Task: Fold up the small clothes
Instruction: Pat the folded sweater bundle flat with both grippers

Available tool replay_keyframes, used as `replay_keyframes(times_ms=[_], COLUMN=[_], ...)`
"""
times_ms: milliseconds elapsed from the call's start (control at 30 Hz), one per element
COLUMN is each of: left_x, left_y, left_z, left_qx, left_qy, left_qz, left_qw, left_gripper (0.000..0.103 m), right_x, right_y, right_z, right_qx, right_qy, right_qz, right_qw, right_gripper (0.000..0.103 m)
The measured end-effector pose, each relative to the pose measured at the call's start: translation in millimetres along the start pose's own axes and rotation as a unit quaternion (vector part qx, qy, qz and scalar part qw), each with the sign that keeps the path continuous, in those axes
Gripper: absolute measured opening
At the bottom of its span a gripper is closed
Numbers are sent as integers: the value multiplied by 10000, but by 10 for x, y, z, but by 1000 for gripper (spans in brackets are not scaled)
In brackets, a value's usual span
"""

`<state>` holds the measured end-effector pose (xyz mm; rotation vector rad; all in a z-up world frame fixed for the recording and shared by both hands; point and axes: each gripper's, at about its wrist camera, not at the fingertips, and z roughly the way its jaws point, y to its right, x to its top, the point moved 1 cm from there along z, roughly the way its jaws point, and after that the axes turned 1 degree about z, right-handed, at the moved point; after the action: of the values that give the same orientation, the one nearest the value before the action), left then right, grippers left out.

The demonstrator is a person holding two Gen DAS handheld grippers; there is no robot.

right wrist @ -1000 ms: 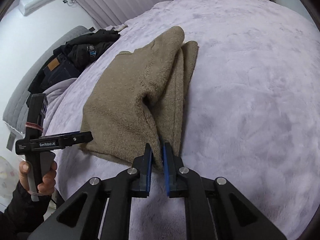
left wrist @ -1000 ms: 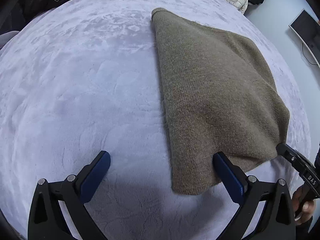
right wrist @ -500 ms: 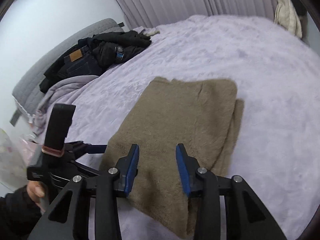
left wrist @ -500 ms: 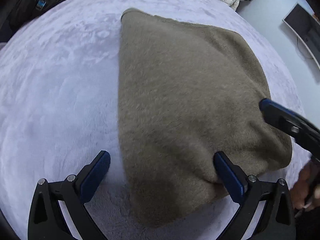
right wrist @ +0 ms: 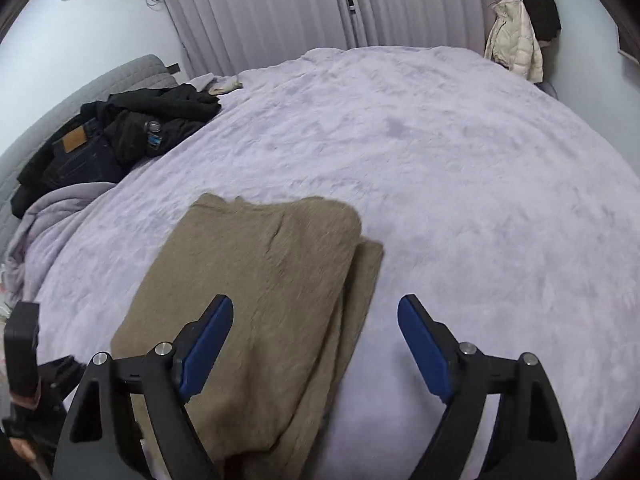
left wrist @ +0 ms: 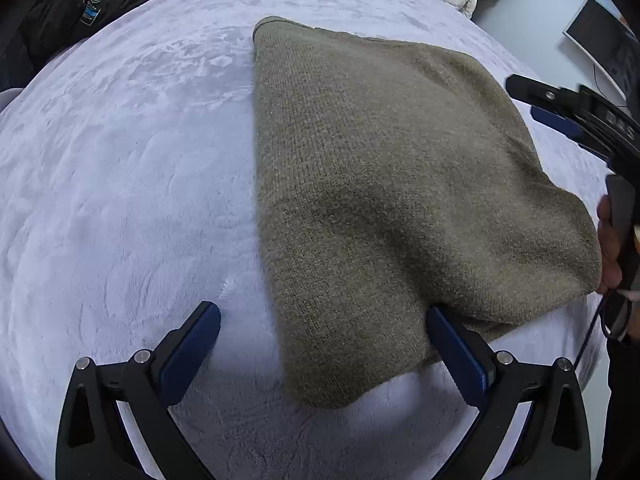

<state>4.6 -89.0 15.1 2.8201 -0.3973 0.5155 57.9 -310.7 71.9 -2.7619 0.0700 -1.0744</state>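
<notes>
Since a second ago our right gripper (right wrist: 316,346) has let go of the olive-brown knitted garment (right wrist: 264,304) it was pinching and lifted back from it; its blue-padded jaws are opening wide now, with nothing pressed between them, and the garment's near folded edge lies below the gap, closer to the left pad. What was a raised ridge of fabric under that grip now lies folded over, flat, on the pale lilac plush bedspread (right wrist: 460,184).

From the left wrist we see the garment (left wrist: 384,184) as a folded, roughly triangular shape, its narrow collar end away from us and its broad end toward us. Our left gripper (left wrist: 320,344) stands wide open over the garment's near corner: the right pad (left wrist: 456,348) touches the edge of the knit, slightly tucked under a lifted fold, while the left pad is on bare bedspread, so nothing is clamped. Our right hand (left wrist: 610,248) shows at the right edge, holding its gripper just beside the garment.

A heap of dark clothes (right wrist: 120,136) lies at the far left of the bed, well apart from the garment, and a cream puffer jacket (right wrist: 516,44) hangs near the curtains.
</notes>
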Motion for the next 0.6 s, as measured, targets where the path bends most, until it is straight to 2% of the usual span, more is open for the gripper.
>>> replay_keyframes(times_ms=[67, 133, 167, 200, 233, 333, 400, 467, 567, 600], left_x=[-8, -9, -7, -9, -17, 16, 29, 82, 165, 227], left_y=[8, -20, -26, -27, -26, 37, 67, 52, 39, 35], left_z=[7, 15, 21, 23, 25, 89, 107, 28, -293, -413], left_qx=[16, 16, 20, 23, 40, 76, 69, -6, -461, -548], left_qy=[6, -29, -41, -38, -34, -38, -80, -112, 297, 497], left_qz=[25, 3, -8, -9, 10, 32, 53, -23, -134, -169], left_qw=[10000, 10000, 10000, 10000, 10000, 10000, 9999, 9999, 9984, 9971], left_gripper=[103, 103, 103, 103, 103, 103, 103, 103, 103, 103], right_x=[149, 254, 286, 295, 304, 324, 254, 234, 171, 132], right_y=[38, 95, 136, 176, 256, 513, 446, 332, 116, 18], right_z=[203, 406, 545, 625, 677, 737, 719, 550, 69, -69], right_qx=[-36, 355, 507, 461, 401, 114, 109, -151, -99, 19], right_qy=[-162, -447, -708, -844, -854, -728, -885, -780, -335, -247], right_qz=[90, 377, 498, 530, 616, 1027, 738, 444, 18, -168], right_qw=[9998, 9977, 9950, 9940, 9936, 9920, 9933, 9958, 9994, 9996], right_gripper=[74, 52, 29, 16, 11, 11, 11, 12, 16, 25])
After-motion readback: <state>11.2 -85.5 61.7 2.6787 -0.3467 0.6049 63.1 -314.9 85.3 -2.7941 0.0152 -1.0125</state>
